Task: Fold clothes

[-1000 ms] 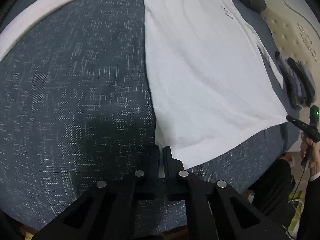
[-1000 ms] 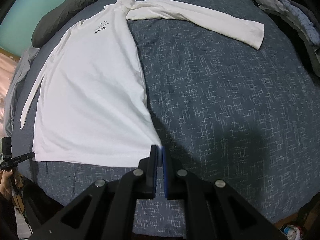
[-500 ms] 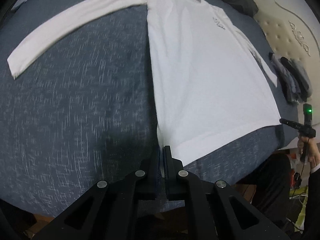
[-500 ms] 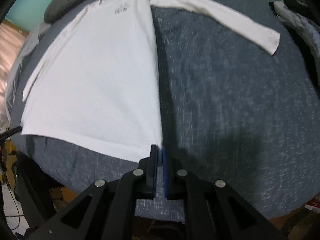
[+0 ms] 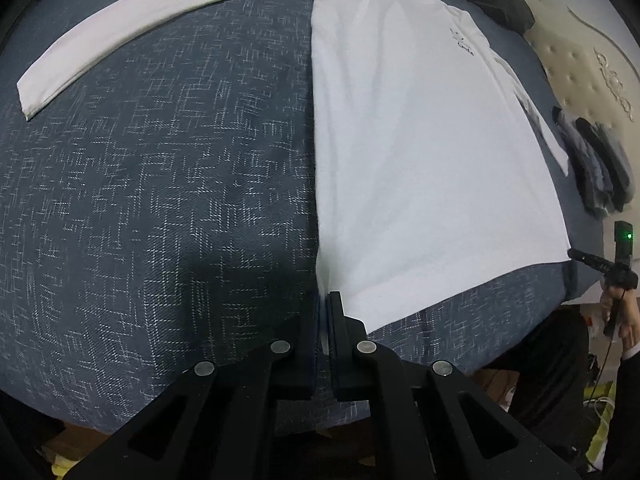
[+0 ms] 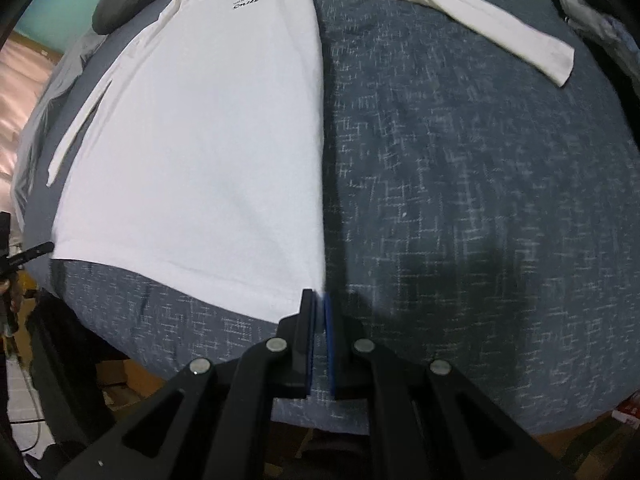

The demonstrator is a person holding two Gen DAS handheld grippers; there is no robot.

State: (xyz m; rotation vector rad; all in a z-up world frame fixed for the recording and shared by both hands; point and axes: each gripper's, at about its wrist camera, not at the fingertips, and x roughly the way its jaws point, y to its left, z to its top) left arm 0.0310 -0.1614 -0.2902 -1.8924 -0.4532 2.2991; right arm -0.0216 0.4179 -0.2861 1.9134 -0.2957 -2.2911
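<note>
My left tool is pinched on one bottom corner of the shirt, and my right tool is pinched on the other; white cloth shows between each pair of fingers. The hem runs from one tool to the other along the near edge of the bed.

Beyond the tools the shirt lies face up and flat on the blue cover, its body stretched away from me, the chest print at the far end. One sleeve is flung out wide across the cover; the other sleeve lies close along the body.

I judge the step to be handling the hem with both corners held: either pulling the shirt smooth or beginning to lift the hem. Whichever it is, both grips must hold evenly, so the hem stays straight and the cloth does not skew.

Far off, other clothes lie piled near the headboard.
</note>
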